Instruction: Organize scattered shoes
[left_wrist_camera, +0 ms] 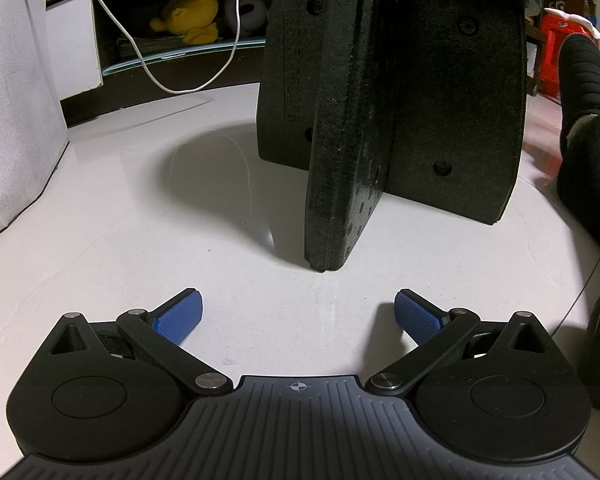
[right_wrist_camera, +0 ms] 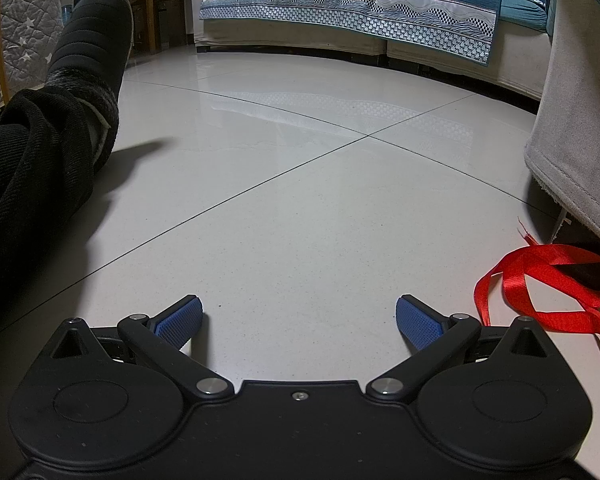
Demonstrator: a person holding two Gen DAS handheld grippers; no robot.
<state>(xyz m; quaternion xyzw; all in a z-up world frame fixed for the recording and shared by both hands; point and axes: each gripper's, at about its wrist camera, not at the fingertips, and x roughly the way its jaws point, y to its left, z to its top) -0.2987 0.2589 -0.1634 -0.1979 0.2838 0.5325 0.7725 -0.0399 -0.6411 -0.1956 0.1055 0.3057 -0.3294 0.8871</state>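
Shoe: the one I can make out is black and padded in soft crosswise ribs with a rounded toe. It sits far left in my right view, worn on a foot, with a leg in black ribbed cloth leading up to it.

Nearest to me, both tongs are released. The left gripper and right gripper hang spread over the floor with nothing between their blue, dimpled rubber pads. The floor is glossy pale tile with thin dark seams.

Near right of the right gripper lies a looped red ribbon, satin-bright, beside a hanging grey cloth.

Ahead of the left gripper stands a black stand of grainy foam slabs joined crosswise. To its right is a ribbed shape, black; I cannot tell if it is the same shoe.

Farther off, a white cable droops before a yellow plush, and a teal sofa carries a patterned cover.
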